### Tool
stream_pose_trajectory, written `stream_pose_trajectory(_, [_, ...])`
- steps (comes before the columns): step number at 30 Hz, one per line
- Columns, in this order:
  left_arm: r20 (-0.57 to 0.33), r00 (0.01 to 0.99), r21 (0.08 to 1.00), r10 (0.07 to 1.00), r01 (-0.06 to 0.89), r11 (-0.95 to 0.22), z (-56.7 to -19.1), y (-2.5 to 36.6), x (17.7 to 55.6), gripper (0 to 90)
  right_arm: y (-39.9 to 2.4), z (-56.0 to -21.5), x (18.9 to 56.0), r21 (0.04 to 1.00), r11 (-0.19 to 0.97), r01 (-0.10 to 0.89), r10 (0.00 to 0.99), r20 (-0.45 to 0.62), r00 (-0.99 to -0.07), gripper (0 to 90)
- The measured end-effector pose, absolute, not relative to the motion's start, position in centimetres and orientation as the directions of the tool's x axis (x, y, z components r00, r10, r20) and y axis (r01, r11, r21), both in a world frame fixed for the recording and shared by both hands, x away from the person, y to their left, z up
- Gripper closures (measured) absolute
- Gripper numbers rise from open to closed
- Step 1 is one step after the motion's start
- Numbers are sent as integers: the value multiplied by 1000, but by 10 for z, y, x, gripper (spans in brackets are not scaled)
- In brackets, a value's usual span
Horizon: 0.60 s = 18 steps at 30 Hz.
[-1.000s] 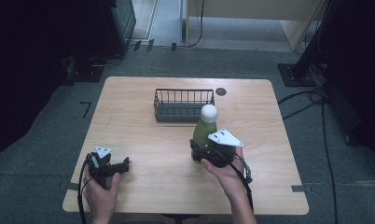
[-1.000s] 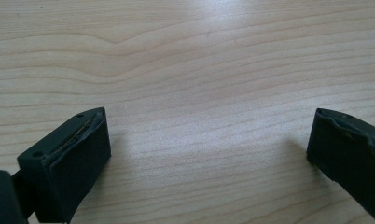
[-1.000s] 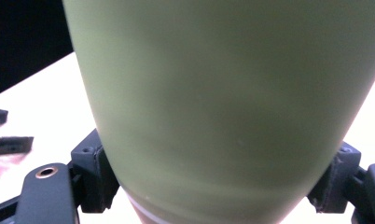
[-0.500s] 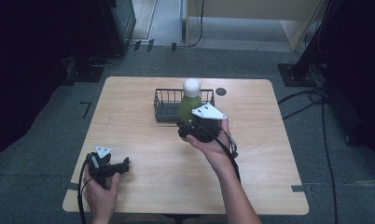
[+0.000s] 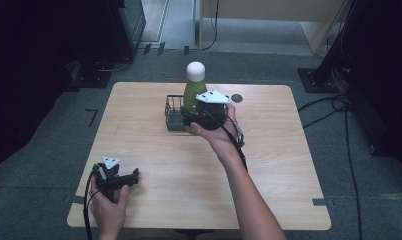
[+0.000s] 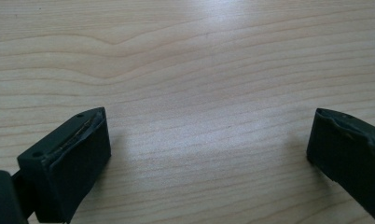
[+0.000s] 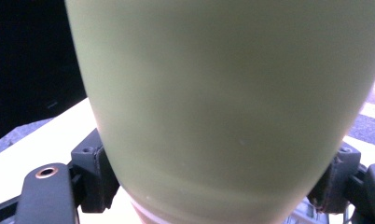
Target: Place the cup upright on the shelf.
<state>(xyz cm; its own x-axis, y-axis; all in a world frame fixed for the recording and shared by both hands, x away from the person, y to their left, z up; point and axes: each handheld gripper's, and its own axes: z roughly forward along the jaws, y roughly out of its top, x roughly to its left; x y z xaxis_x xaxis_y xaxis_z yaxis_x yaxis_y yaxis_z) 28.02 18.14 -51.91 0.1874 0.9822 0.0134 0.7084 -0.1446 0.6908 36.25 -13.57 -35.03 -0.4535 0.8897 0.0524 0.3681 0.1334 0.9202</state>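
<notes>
I am carrying the green bottle (image 5: 193, 95) forward from mid-tabletop; it is now hanging over the wire basket (image 5: 173, 113), clamped between my right gripper (image 5: 205, 116) jaws. Lowering it in looks next. My left gripper (image 5: 120, 178) is resting, jaws spread over bare tabletop (image 5: 269, 165).

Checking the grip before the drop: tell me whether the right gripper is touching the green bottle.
Touching. In the right gripper view the green bottle sits between the right gripper jaws, both pressed against its sides with no gap.
</notes>
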Motion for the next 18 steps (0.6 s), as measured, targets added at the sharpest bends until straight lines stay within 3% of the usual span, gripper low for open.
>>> stream_pose_trajectory(6, [14,188,690,982,709,-145,-519,181,280,0,-134,-347,382,922,98,376,898,81,-432,200])
stream_pose_trajectory(18, [14,189,691,982,708,-146,-519,181,281,0,-128,-345,419,928,119,352,920,29,-390,200])
